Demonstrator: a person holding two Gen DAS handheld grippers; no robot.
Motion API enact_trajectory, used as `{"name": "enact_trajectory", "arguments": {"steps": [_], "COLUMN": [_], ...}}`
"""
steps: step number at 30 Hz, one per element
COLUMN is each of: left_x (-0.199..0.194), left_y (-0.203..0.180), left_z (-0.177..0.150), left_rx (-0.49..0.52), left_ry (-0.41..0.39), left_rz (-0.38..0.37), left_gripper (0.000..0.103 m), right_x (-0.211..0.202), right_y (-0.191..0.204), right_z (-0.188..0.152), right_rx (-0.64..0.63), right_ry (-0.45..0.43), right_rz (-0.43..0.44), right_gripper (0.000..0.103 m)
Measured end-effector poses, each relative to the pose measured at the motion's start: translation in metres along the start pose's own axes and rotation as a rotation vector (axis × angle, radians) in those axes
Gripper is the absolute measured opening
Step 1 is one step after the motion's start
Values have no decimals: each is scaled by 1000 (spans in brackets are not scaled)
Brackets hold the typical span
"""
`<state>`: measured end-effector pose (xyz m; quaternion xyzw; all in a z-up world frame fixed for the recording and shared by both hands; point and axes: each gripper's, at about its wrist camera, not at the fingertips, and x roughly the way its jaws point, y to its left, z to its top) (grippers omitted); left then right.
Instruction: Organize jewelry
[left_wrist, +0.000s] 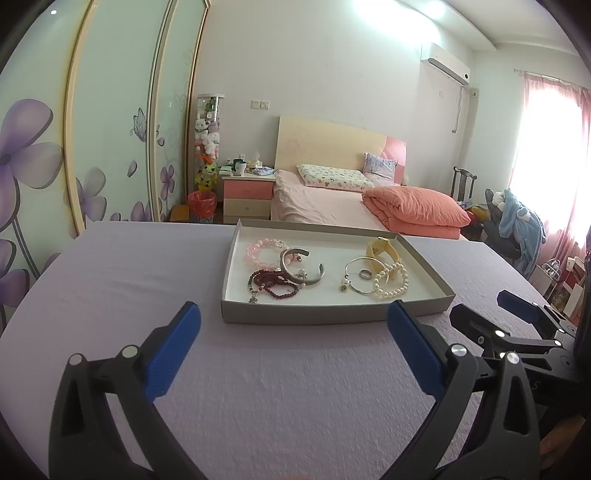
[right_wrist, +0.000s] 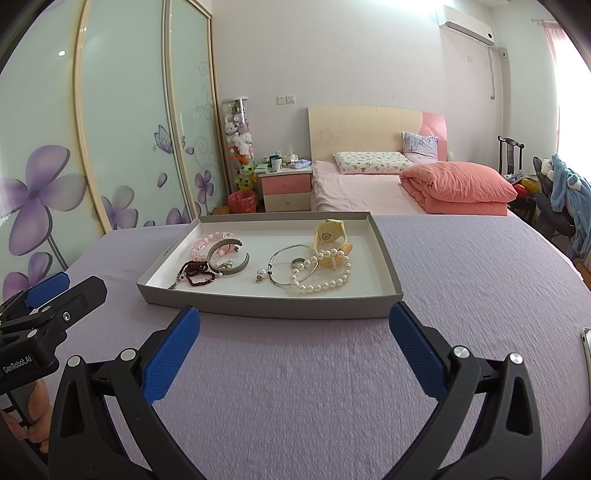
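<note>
Over lilac cloth (left_wrist: 258, 387) | left gripper (left_wrist: 294, 321) fingers wide, empty | right gripper (right_wrist: 294, 321) fingers wide, empty

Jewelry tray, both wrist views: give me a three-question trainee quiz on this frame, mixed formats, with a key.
1. True or false: the small ring lies inside the thin silver hoop.
2. Which piece touches the yellow watch? A) pink bead bracelet B) pearl bracelet C) dark red bead strand
3. Fill in: both the left gripper and the right gripper are ____ and hold nothing.

Key: 1 true; 2 B; 3 open.
</note>
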<state>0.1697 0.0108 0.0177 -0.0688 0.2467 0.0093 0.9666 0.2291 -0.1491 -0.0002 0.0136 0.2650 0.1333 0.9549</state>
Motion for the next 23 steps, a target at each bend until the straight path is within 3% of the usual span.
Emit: {"name": "enact_trajectory", "arguments": {"steps": [23], "left_x": [1], "left_y": [-4], "left_z": [3], "left_rx": [3], "left_ry": [1], "left_rz": [-1], "left_gripper": [101], "right_x": [0], "right_y": [1], "right_z": [0], "right_rx": [0], "right_ry": [-1], "right_rz": [-1], "right_gripper": [102]}}
